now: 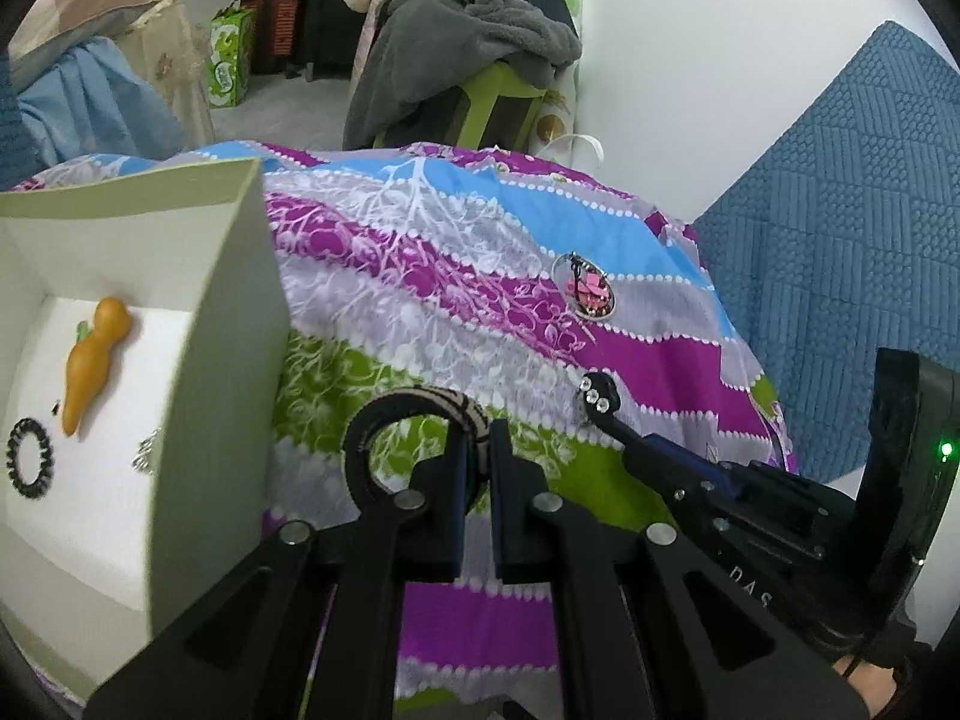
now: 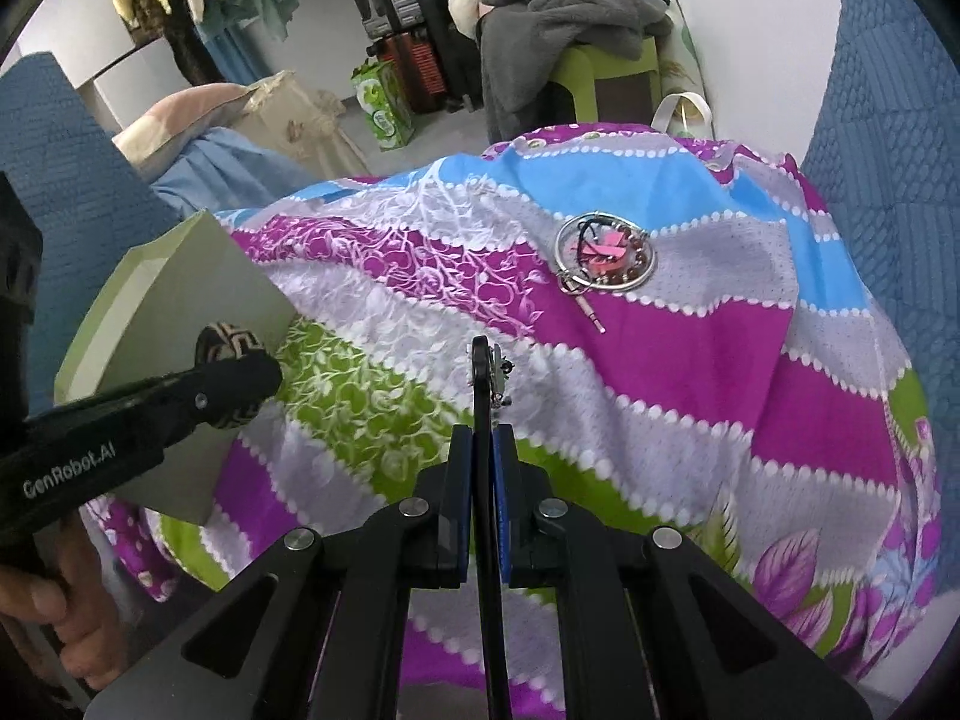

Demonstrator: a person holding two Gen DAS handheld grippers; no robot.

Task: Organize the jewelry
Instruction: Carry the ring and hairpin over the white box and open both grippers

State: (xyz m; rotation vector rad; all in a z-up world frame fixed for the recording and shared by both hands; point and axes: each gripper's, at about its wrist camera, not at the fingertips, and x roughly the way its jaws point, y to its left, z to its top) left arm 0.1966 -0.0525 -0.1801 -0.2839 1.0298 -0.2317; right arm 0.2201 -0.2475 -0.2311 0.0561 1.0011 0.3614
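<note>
The left gripper [image 1: 477, 468] has its jaws pinched on a wide patterned bangle [image 1: 408, 414], gripped across the band on the ring's right side, so the hoop sticks out ahead and to the left of the jaws. It looks stiff and light, probably smooth and a bit slippery; an edge-on grip across the band, as here, seems the sensible hold, though the hoop could swivel if the squeeze slackens.

The right gripper [image 2: 483, 468] has its jaws pressed onto a thin black clip [image 2: 480, 384] with small clear stones [image 1: 594, 391], which stands straight up out of the jaws. It appears rigid, small and light; the stones look like the delicate part, so holding the plain black stem is the safer choice.

Just left of the left jaws is an open pale box [image 1: 210, 312], its near wall close beside the bangle. Inside it, further left, lie an orange carrot-shaped piece [image 1: 93, 360], a black beaded ring [image 1: 29, 459] and a small silvery item [image 1: 144, 453] by the wall.

Well ahead and to the right of both jaws, on the patterned bedspread [image 2: 660, 372], rests a silver hoop [image 2: 603, 258] circling a brown bead bracelet [image 2: 642, 267] and something pink [image 2: 606, 252]; that cluster seems still to be sorted.
</note>
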